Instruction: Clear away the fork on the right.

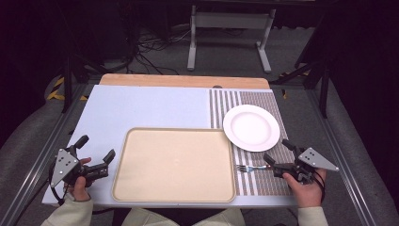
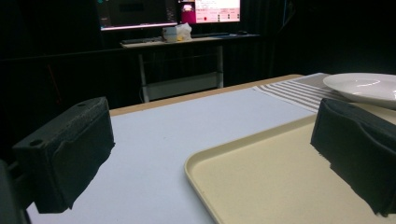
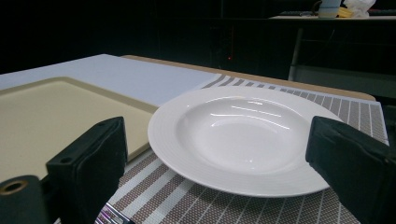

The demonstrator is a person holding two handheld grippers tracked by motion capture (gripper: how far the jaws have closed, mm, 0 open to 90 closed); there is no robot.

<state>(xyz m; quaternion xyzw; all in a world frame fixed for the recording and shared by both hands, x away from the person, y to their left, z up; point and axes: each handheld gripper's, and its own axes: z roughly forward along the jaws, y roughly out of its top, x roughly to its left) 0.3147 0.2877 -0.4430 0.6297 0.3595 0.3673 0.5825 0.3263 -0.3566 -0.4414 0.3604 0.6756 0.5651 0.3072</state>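
A: What can be said of the work so far?

B: Little appears to have been done. The shallow white ceramic plate is seen resting on the brown-and-white striped woven placemat, just beside the far right corner of the empty beige plastic tray. A small metal fork is laid on the same placemat, between the tray's right edge and the right gripper.

A: And the grippers?

B: The right gripper is held released, its jaws spread wide; in the right gripper view the plate is framed between them, but it is not touched by either pad. The fork's end is glimpsed at the bottom edge there. The left gripper is likewise held open over the pale blue tabletop, nothing being held; the tray's rim lies ahead of it.

A: What is left, then?

B: By the look of it, nearly everything: neither plate nor fork has been grasped, and nothing has been set on the tray. A reach towards the plate or fork is judged to be the step in hand.
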